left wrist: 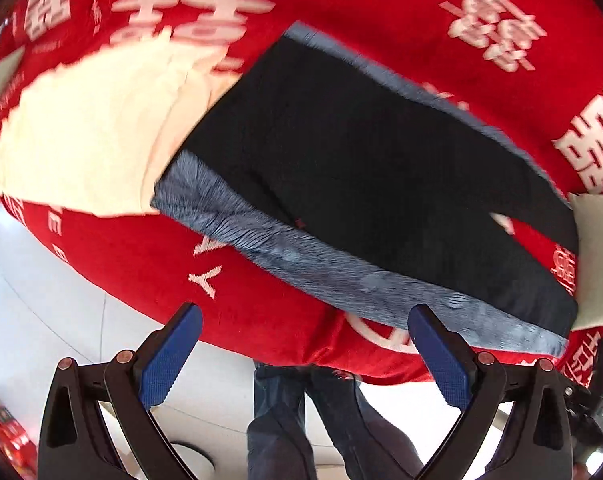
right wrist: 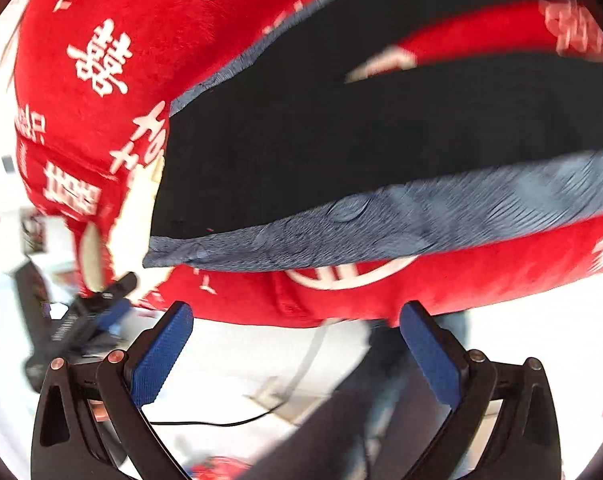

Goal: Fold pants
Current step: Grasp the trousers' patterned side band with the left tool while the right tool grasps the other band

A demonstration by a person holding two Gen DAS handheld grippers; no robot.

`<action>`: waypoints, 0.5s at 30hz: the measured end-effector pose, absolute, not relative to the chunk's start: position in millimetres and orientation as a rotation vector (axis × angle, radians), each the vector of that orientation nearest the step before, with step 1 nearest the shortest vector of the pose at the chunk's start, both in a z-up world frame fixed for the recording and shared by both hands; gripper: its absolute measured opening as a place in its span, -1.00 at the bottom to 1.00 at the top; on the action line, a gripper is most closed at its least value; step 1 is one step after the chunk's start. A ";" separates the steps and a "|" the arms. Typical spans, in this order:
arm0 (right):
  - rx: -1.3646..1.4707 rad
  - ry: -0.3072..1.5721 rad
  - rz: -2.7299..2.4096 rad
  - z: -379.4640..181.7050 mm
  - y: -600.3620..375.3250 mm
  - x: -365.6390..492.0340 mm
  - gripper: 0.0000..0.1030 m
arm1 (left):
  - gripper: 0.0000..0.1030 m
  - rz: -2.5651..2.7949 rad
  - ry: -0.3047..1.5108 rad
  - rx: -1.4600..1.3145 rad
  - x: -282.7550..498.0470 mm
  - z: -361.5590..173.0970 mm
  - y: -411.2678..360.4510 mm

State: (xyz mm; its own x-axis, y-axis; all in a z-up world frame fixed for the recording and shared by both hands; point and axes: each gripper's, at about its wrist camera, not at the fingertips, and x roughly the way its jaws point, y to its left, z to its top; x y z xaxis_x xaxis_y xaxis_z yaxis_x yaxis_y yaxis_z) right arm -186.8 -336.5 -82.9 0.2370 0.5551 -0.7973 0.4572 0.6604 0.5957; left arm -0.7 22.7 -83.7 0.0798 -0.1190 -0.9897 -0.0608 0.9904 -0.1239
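Observation:
Black pants point(left wrist: 361, 152) with a grey fleecy lining point(left wrist: 301, 252) showing along their near edge lie flat on a red cover point(left wrist: 141, 264) printed with white characters. My left gripper point(left wrist: 309, 356) hangs open just off the cover's near edge, below the grey strip, holding nothing. In the right wrist view the same pants point(right wrist: 301, 140) fill the upper middle, with the two legs splitting toward the right. My right gripper point(right wrist: 297, 352) is open and empty, below the cover's edge point(right wrist: 341, 300). Both views are blurred by motion.
A cream cloth point(left wrist: 89, 132) lies on the cover left of the pants, touching their end. A pale cushion point(left wrist: 597, 260) sits at the right. A person's legs in dark jeans point(left wrist: 281, 420) stand on the white tiled floor point(left wrist: 41, 300). A blurred dark tool point(right wrist: 81, 320) shows at the left.

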 end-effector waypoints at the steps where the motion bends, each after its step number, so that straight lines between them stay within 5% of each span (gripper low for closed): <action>1: 0.958 1.383 0.096 -92.9 -332.3 -187.1 1.00 | 1.00 -0.041 1.499 -0.162 0.1 -97.6 28.7; 11: 1.310 1.256 0.162 -186.3 -302.9 -181.5 1.00 | 1.00 -0.060 1.492 -0.347 18.0 -184.0 67.4; 15: 1.416 1.208 0.150 -211.7 -299.6 -176.0 0.82 | 0.98 -0.100 1.495 -0.340 26.8 -195.9 58.0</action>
